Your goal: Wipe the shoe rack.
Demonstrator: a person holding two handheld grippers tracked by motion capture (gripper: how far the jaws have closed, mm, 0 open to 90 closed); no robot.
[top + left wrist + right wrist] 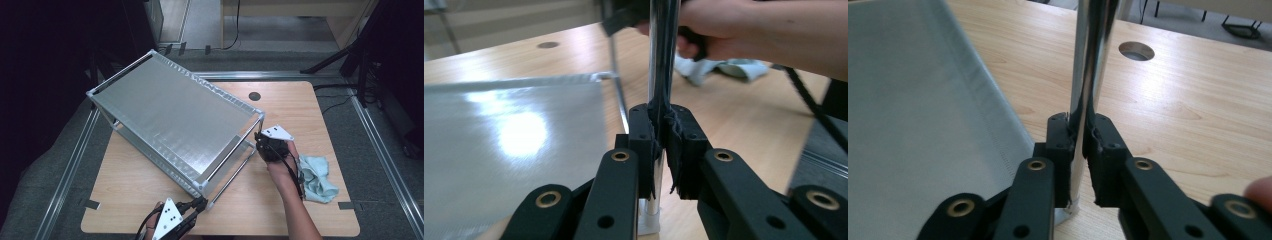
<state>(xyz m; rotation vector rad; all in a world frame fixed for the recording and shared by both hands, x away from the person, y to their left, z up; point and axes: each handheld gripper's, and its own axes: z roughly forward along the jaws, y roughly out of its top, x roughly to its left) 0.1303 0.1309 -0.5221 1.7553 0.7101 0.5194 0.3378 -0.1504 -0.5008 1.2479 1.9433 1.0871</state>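
One metal rack (175,120), one cloth (316,179), two tools.

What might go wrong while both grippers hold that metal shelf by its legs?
1. Each hand-held gripper, left and right, pinches a smooth chrome post with narrow pads; the rack could slip or twist.
2. The rack sits askew, one corner past the table edge at far left; a shove might tip it off.
3. The cloth lies close to the right hand and may snag.
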